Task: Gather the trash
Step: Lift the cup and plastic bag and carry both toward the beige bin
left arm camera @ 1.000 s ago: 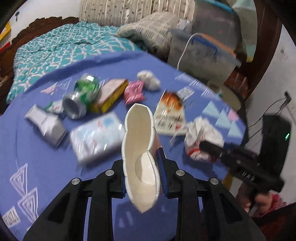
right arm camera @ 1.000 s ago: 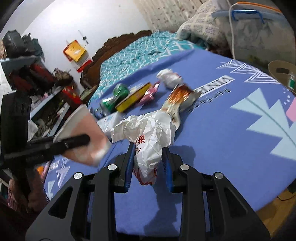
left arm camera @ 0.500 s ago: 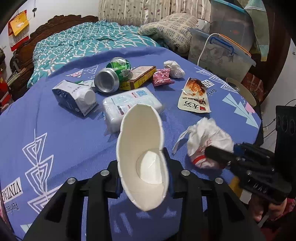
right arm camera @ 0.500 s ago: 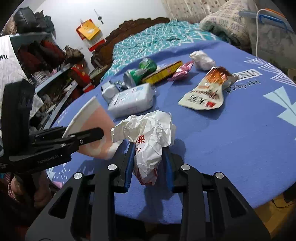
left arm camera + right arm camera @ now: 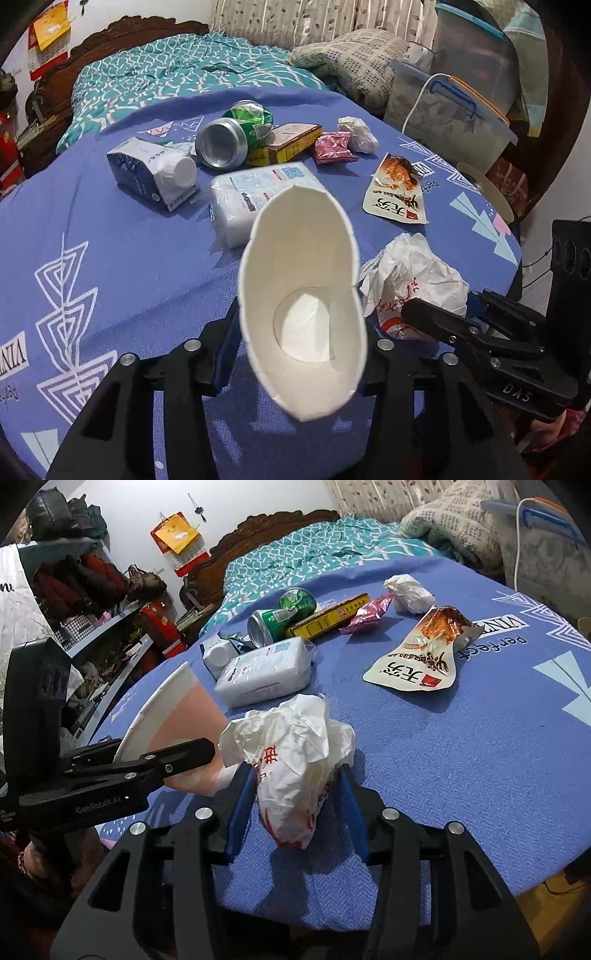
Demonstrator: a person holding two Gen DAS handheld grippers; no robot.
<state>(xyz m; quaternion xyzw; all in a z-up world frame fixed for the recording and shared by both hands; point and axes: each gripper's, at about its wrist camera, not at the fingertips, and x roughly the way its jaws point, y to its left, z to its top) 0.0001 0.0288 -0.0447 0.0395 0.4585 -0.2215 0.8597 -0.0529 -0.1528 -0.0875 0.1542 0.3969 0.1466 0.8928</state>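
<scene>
My left gripper (image 5: 301, 332) is shut on a squashed white paper cup (image 5: 303, 280) and holds it above the blue tablecloth; the cup also shows in the right wrist view (image 5: 173, 716). My right gripper (image 5: 295, 797) is shut on a crumpled white plastic bag with red print (image 5: 295, 753), seen too in the left wrist view (image 5: 413, 277). The two grippers are side by side near the table's front edge.
On the round table (image 5: 110, 240) lie a green can (image 5: 232, 136), a milk carton (image 5: 151, 170), a tissue pack (image 5: 258, 195), a yellow box (image 5: 291, 144), a pink wrapper (image 5: 332, 147), a paper wad (image 5: 358, 133) and a snack bag (image 5: 399, 192). A bed and storage bins stand behind.
Both grippers have pulled back toward the table's front edge with the cup and the bag still held. The trash on the table has not moved.
</scene>
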